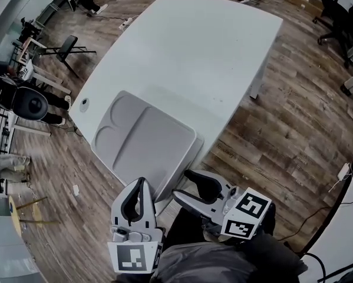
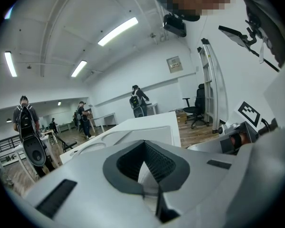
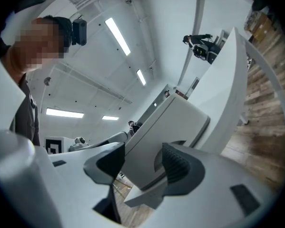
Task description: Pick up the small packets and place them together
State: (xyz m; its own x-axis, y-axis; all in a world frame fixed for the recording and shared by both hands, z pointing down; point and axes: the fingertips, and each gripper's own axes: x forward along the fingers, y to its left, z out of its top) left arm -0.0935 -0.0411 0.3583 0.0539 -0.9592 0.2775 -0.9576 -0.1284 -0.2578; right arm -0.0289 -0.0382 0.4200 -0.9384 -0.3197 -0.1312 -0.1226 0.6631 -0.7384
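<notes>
No small packets show in any view. A grey moulded tray (image 1: pixel 147 140) with round and long hollows lies bare at the near end of the white table (image 1: pixel 194 46), jutting a little over its edge. My left gripper (image 1: pixel 142 183) hovers off the table's near edge below the tray; its tips meet and nothing is between them. In the left gripper view the dark pads (image 2: pixel 125 163) close to a point over the tray (image 2: pixel 147 129). My right gripper (image 1: pixel 183 184) is beside it, open and empty; in its own rolled view the tray (image 3: pixel 180 118) shows through the gap (image 3: pixel 142 163).
A small round fitting (image 1: pixel 83 105) sits at the table's left edge. Wood floor surrounds the table, with a black stool (image 1: pixel 64 47) at the left and an office chair (image 1: pixel 335 16) at the far right. People (image 2: pixel 25 120) stand in the far background.
</notes>
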